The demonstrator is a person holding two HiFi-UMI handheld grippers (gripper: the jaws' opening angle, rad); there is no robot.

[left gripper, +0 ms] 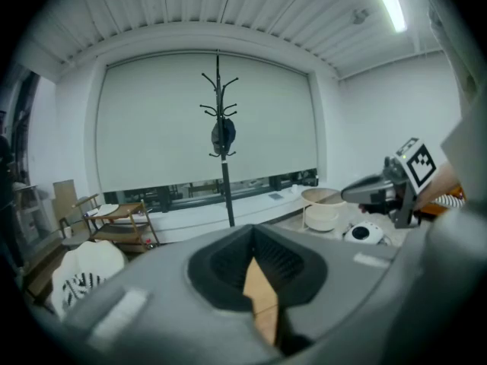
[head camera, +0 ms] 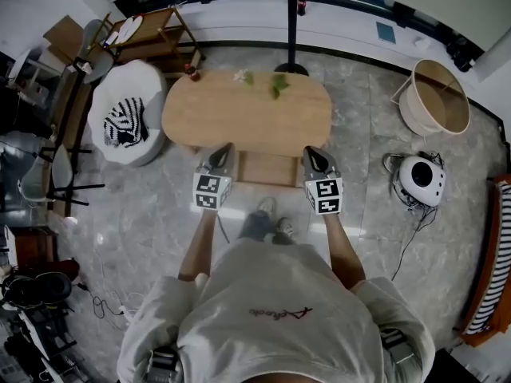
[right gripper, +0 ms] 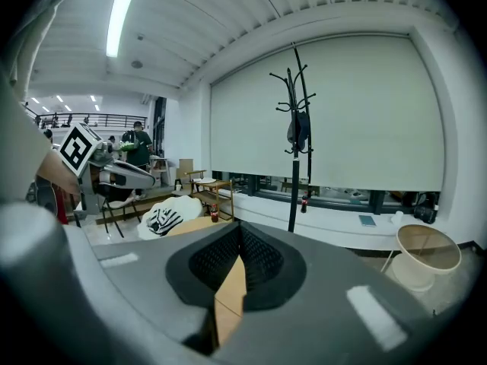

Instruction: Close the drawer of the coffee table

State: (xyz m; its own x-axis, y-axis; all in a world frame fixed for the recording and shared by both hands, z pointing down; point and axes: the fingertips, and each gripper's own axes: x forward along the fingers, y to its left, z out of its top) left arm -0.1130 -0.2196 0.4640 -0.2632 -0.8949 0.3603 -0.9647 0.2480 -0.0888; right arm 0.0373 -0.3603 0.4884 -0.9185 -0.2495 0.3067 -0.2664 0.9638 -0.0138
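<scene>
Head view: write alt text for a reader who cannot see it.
Seen from above, a person holds the left gripper and right gripper at the open drawer of an oval coffee table, one near each end. A white beanbag sits left of the table, a round basket right.

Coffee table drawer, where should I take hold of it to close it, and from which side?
Its front panel, from your side. The drawer sticks out of the coffee table toward you, so that panel faces you. No handle shows, so probably press it flat with left gripper and right gripper.
</scene>
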